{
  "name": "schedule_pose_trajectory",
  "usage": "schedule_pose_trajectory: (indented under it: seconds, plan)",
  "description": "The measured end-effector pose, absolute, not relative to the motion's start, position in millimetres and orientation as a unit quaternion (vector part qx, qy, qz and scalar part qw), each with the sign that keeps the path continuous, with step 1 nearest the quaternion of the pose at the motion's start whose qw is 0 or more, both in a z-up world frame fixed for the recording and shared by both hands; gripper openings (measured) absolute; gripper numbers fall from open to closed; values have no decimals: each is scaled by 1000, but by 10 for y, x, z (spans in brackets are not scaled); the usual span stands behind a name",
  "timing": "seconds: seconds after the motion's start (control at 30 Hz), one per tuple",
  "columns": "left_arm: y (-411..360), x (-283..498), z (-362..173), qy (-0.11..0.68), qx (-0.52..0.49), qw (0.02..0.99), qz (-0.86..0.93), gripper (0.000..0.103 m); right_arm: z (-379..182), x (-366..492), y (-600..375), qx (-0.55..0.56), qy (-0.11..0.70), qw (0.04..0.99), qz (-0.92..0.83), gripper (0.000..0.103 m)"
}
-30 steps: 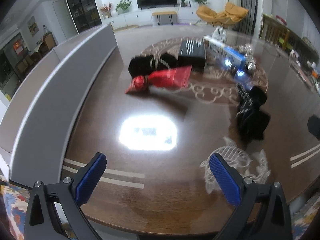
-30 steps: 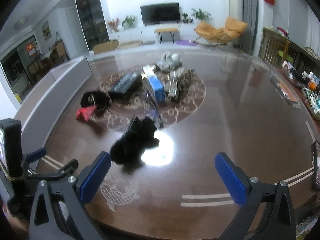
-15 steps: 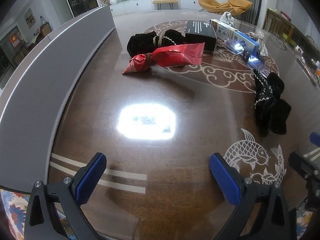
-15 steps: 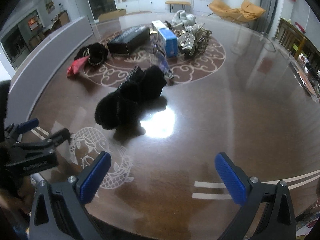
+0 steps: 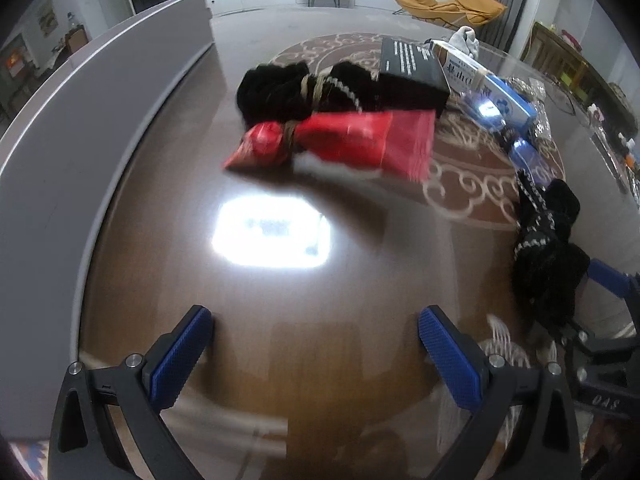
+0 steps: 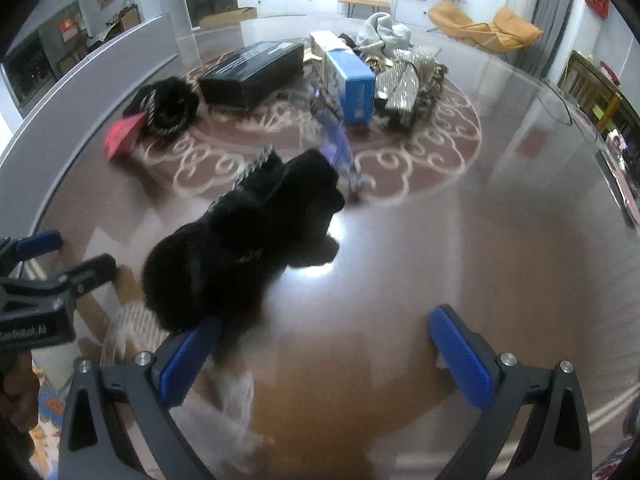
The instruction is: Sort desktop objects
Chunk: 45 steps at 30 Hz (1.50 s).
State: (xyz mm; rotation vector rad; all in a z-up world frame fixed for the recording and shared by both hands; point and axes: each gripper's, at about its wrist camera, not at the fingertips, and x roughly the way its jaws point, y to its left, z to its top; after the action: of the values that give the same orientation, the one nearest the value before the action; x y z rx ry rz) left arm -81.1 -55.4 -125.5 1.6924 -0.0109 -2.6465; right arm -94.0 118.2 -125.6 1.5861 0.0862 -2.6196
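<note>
Jaws of the left gripper (image 5: 316, 344) stand wide apart with nothing between the blue pads, above the glossy brown table (image 5: 280, 320). In the left wrist view, a red packet (image 5: 348, 140) lies ahead, touching a black fuzzy bundle (image 5: 296, 88) behind it; a black box (image 5: 412, 68) and a blue carton (image 5: 500, 100) sit further right. A black fuzzy cloth (image 5: 548, 248) lies near the right edge. Right wrist view: the right gripper (image 6: 324, 356) is likewise fully spread and holds nothing; the black fuzzy cloth (image 6: 248, 236) lies just ahead of its left pad, contact unclear. The black box (image 6: 252, 72) and blue carton (image 6: 352, 84) stand beyond.
</note>
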Motion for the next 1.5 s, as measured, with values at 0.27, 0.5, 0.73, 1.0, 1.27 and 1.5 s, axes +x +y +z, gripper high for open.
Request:
schedule_pose_trajectory:
  seconds: [0.27,0.5,0.73,1.0,1.27,1.5]
  plan:
    - [-515,-1385,-1274,-9,513,-12,-859,103,-1250,-1469,1330,500,15,18,-866,103]
    - [-531,-1518,-1276,-17,483,-31,-875,103,-1281,-1479,1363,461,13,17,-887,103]
    - [-592,-1532,-1279,-16,465,-33,-885,103,-1284,-1458,1345,458,11,16,-889,103]
    - [-544,-1610,-1338,-17,459,-32,-888,103,-1287,-1444,1344,458,12,16,-889,103]
    - [-553,-1584,-1335,-17,458,-32,-888,103,-1288,-1438,1345,457,12,15,-889,103]
    - [-556,-1583,-1338,-16,458,-32,-888,103,-1288,-1435,1345,457,12,15,-889,103]
